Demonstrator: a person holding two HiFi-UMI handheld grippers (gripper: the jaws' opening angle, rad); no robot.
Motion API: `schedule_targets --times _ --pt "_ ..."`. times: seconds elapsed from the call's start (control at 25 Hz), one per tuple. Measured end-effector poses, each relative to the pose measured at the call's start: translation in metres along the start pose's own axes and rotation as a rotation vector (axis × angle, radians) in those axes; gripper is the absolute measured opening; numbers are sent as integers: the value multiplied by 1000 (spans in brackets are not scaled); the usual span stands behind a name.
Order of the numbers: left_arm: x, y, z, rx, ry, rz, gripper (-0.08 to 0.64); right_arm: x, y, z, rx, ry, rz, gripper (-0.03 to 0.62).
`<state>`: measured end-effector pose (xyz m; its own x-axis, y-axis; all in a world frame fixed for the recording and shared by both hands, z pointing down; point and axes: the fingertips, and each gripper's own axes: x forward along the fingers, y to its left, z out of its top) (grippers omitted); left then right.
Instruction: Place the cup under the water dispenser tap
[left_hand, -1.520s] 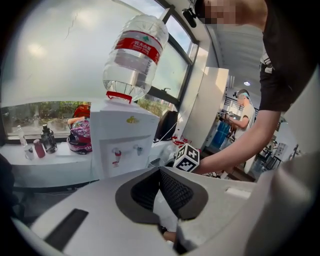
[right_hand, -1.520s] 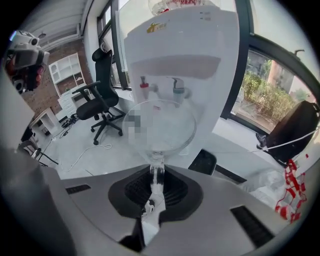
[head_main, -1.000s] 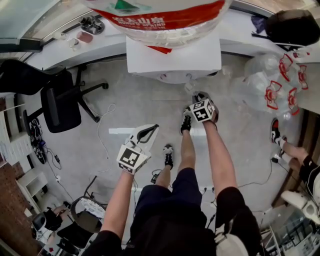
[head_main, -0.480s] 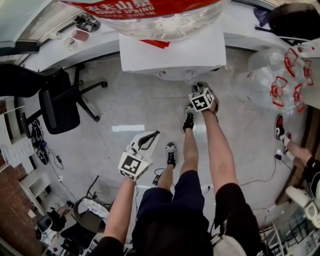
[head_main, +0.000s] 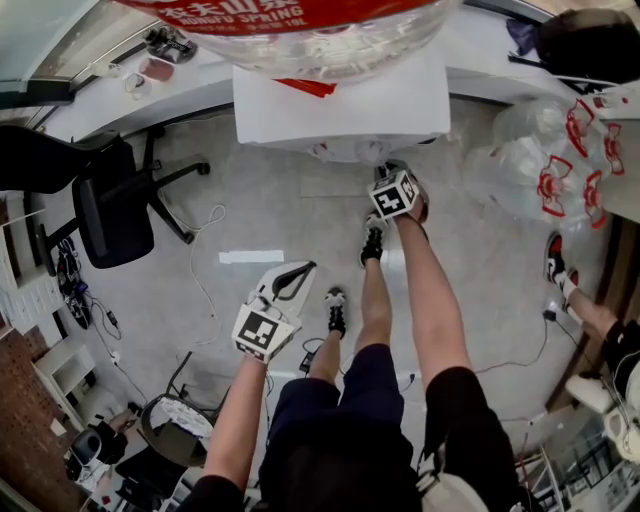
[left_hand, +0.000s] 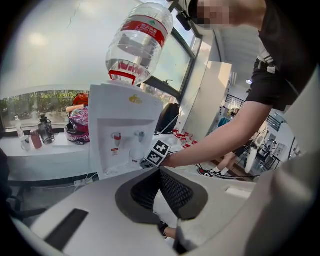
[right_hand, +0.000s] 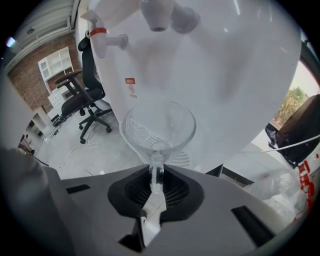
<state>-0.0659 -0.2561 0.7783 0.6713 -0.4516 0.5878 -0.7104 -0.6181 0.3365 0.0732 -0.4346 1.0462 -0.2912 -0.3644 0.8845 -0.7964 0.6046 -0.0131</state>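
Note:
A clear cup (right_hand: 159, 127) stands just in front of the white water dispenser (right_hand: 225, 75), over its drip grille and below the pale tap (right_hand: 162, 12). The red tap (right_hand: 102, 40) is to the left. My right gripper (right_hand: 156, 172) pinches the cup's near wall between its pads while its jaws are opening. From the head view, the right gripper (head_main: 388, 172) is at the foot of the dispenser (head_main: 340, 110). In the left gripper view, the cup (left_hand: 136, 152) sits under the right-hand tap. My left gripper (head_main: 298, 268) hangs shut and empty, well back from the dispenser.
A large water bottle (left_hand: 137, 42) tops the dispenser. A black office chair (head_main: 115, 205) stands at the left. Several empty bottles (head_main: 545, 165) lie at the right, by another person's shoe (head_main: 553, 262). A cable (head_main: 205, 250) trails across the floor.
My right gripper has moved with the cup closer in to the dispenser's front. The left gripper has sunk a little.

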Motion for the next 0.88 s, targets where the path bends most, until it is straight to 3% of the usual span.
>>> schedule_targets --times 0.4,0.56,0.76,0.88 --pt "-7 -7 14 4 -21 -4 0 -15 3 -12 19 15 17 101" --pt "-16 -9 21 10 -27 1 0 -24 7 -24 43 32 40 100" --pt "-25 -12 42 32 -55 7 0 -62 2 -16 109 -22 30 92" --pt "-33 -16 62 79 -92 8 0 -86 7 -19 158 -43 46 25"
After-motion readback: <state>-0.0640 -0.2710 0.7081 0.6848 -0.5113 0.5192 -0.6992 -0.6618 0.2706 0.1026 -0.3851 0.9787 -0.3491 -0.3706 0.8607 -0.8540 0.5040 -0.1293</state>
